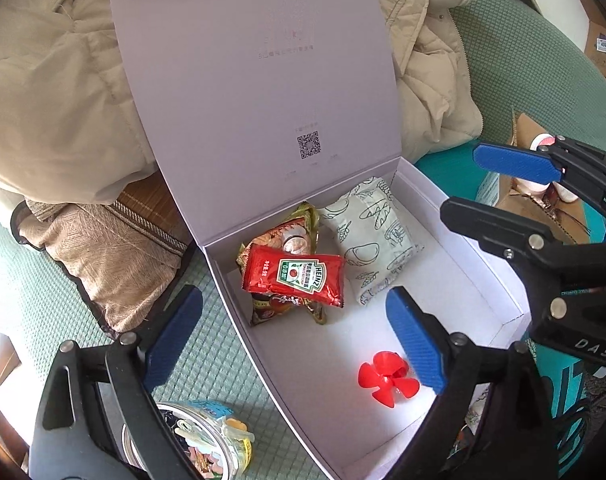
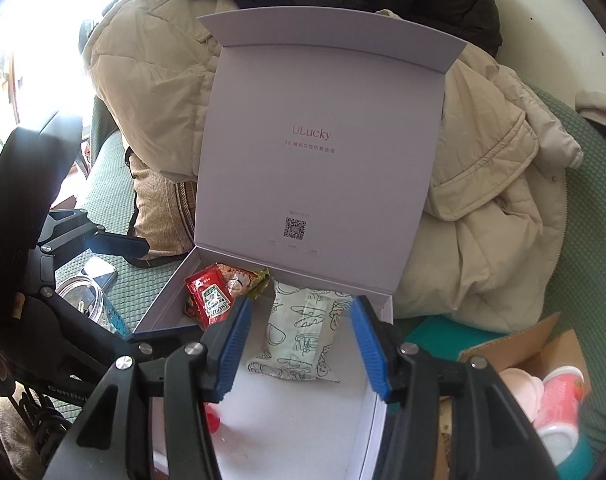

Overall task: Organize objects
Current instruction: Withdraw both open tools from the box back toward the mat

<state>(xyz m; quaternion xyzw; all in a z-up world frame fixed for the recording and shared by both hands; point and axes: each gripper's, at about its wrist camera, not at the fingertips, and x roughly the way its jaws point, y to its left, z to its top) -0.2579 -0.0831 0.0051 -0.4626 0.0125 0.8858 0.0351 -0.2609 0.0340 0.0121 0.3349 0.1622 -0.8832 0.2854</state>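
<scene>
Pale lilac cardboard box (image 1: 455, 240); red Heinz ketchup sachet (image 1: 295, 276); white pouch w/ black line-drawn food pattern (image 2: 303, 332); red plastic propeller (image 1: 387, 378); green quilted cover (image 1: 223, 344).

The raised lid (image 2: 323, 152) of the pale gift box carries "ULucky" in thin pink letters, with a line of Chinese characters under it, too small to make out, and lower down a QR code (image 2: 294, 228). The red ketchup sachet (image 1: 295, 274) in the box bears the "HEINZ" badge. The black frame of the right hand-held gripper (image 1: 519, 168) shows "DAS" in the left wrist view; the left hand-held gripper (image 1: 295, 340) reads "GenRo", cut off.
</scene>
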